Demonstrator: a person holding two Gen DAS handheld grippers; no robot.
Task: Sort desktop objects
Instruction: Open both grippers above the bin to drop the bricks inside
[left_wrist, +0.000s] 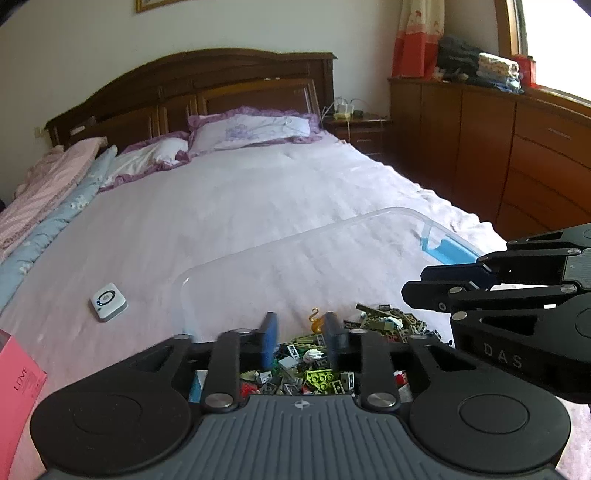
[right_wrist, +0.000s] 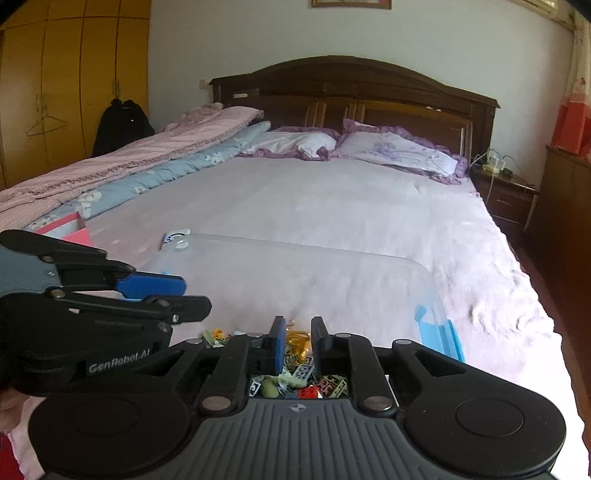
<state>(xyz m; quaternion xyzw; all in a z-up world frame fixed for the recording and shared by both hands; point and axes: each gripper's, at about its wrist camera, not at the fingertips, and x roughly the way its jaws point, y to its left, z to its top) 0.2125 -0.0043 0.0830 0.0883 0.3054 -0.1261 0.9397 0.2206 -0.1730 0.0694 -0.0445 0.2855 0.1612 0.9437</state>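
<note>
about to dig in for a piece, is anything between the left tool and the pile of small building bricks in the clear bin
Nothing visible blocks it. The left tool hangs right over the pile of small multicoloured plastic building bricks inside the clear plastic storage bin, jaws apart with nothing between them. The right tool sits off to its right side, not in the path.

A pale lilac sheet (left_wrist: 236, 221) is seen under a clear bin (left_wrist: 295, 254) with blue latches. Multicoloured bricks (left_wrist: 317, 365), green, grey and red, are shown; a floral blue quilt (right_wrist: 155, 177) is seen beside a pink one.
</note>
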